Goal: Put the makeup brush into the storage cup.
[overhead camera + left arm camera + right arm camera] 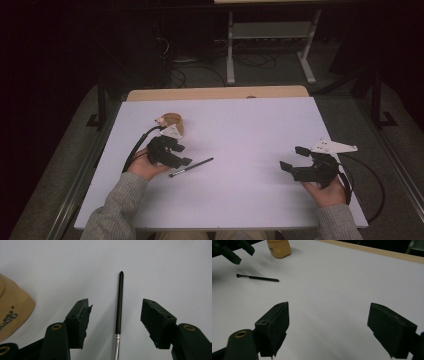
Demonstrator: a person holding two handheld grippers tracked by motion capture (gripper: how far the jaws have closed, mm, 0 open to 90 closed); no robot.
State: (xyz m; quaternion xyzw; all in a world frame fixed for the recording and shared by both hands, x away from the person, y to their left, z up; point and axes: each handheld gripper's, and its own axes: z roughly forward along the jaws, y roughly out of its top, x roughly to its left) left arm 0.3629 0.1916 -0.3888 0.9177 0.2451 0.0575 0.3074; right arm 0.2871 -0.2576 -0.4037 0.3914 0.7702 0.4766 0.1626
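Note:
A thin black brush (191,167) with a silver ferrule lies flat on the white table (240,130), left of centre. My left gripper (182,155) hovers at its bristle end, open. In the left gripper view the brush handle (120,302) runs up between the two spread jaws, and neither pad (83,317) touches it. A tan cup (172,120) with dark markings stands just behind that gripper, and its side (12,312) shows at the left. My right gripper (294,158) rests open and empty at the right. Its view (329,307) looks across bare table to the brush (259,277) and cup (279,248).
A bare wooden strip (217,93) edges the far side of the table. Beyond it, a metal table frame (270,45) and cables lie on the dark floor. The left gripper's jaws (234,250) show at the top left of the right gripper view.

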